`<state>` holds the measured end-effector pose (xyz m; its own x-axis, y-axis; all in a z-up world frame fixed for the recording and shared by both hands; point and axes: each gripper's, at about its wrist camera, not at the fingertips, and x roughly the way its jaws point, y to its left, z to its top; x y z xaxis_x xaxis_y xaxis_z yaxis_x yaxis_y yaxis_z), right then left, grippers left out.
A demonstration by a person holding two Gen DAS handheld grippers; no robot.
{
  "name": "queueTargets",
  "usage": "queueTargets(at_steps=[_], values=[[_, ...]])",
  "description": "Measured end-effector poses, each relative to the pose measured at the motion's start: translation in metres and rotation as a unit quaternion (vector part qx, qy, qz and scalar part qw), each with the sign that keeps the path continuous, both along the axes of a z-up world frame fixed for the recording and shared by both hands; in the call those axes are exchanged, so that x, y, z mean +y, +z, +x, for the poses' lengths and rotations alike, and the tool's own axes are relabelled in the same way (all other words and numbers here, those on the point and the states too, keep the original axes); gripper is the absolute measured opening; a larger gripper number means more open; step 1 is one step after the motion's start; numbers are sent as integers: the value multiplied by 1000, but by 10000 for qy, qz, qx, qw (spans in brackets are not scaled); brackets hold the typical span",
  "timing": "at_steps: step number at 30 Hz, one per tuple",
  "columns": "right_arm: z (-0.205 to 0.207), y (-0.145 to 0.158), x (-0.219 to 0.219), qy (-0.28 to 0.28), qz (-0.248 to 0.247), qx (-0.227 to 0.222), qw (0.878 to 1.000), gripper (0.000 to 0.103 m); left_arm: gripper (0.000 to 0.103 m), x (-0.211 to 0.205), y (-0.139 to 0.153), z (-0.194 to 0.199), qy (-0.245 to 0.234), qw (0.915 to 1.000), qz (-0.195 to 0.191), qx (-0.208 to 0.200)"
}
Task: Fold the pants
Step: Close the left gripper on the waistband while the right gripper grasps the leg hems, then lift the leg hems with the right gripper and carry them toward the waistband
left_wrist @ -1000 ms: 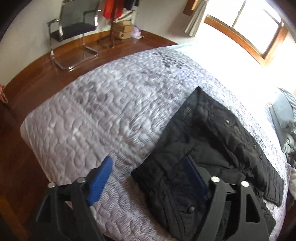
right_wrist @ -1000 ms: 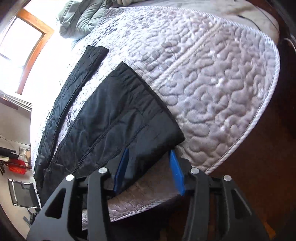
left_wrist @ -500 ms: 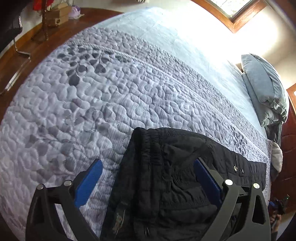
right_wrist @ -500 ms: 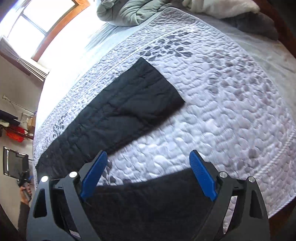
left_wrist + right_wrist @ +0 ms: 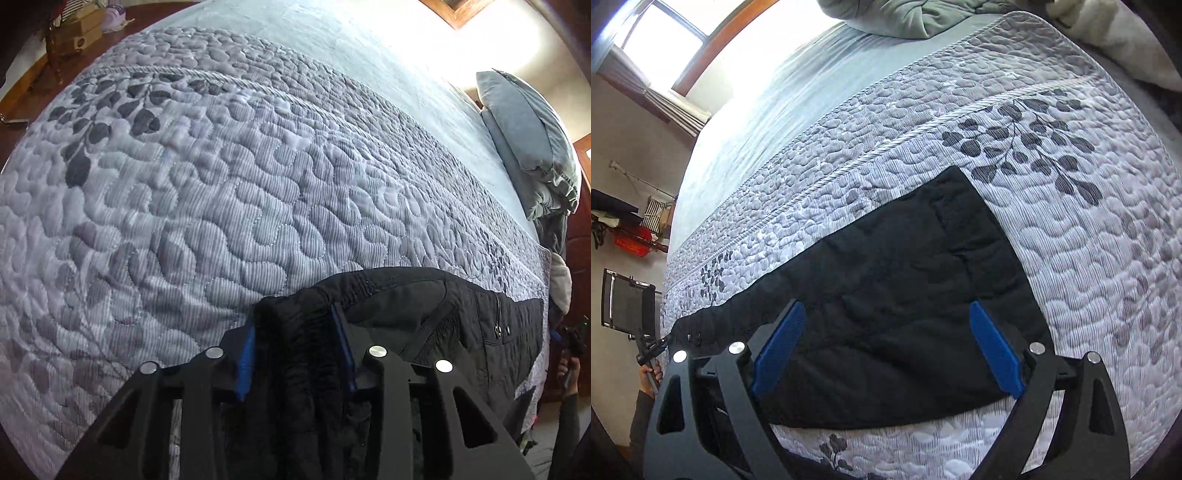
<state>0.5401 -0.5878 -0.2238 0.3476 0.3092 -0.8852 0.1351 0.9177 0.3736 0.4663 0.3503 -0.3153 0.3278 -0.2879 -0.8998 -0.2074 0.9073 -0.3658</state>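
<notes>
My left gripper (image 5: 295,350) is clamped on a thick bunch of the black pants (image 5: 424,325) — waistband end, fabric bulging between the blue pads (image 5: 245,363). From my grip the pants run right along the near side of the quilt (image 5: 221,203), a zip (image 5: 498,325) showing on the flat part. Beyond the quilt, plain sheet, then a grey pillow (image 5: 524,122) at far right. Boxes (image 5: 74,33) sit on the wood floor at top left.

My right gripper (image 5: 886,350) stands wide open, holding nothing — its pads (image 5: 997,350) hover over a pant leg (image 5: 905,295) that lies flat on the quilt (image 5: 1089,240), cuff end pointing away toward a leaf print (image 5: 1030,144). A second strip of black cloth shows at the bottom edge. Past the quilt lies a rumpled green duvet (image 5: 905,14); window (image 5: 661,40) at top left, chair (image 5: 628,302) at far left.
</notes>
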Motion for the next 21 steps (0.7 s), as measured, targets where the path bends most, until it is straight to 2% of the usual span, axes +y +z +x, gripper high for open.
queueTargets(at_steps=[9, 16, 18, 20, 21], values=[[77, -35, -27, 163, -264, 148, 9994, 90, 29, -3, -10, 5, 94, 9999, 43, -7], [100, -68, -30, 409, -276, 470, 9977, 89, 29, 1, -14, 2, 200, 9998, -52, -54], [100, -71, -27, 533, -194, 498, 9971, 78, 29, -1, -14, 1, 201, 9998, 26, -53], [98, -71, -27, 573, -405, 575, 9959, 44, 27, -7, -12, 2, 165, 9997, 180, -55], [97, -70, -31, 510, -435, 597, 9960, 33, 26, -11, -11, 3, 161, 9995, 273, -42]])
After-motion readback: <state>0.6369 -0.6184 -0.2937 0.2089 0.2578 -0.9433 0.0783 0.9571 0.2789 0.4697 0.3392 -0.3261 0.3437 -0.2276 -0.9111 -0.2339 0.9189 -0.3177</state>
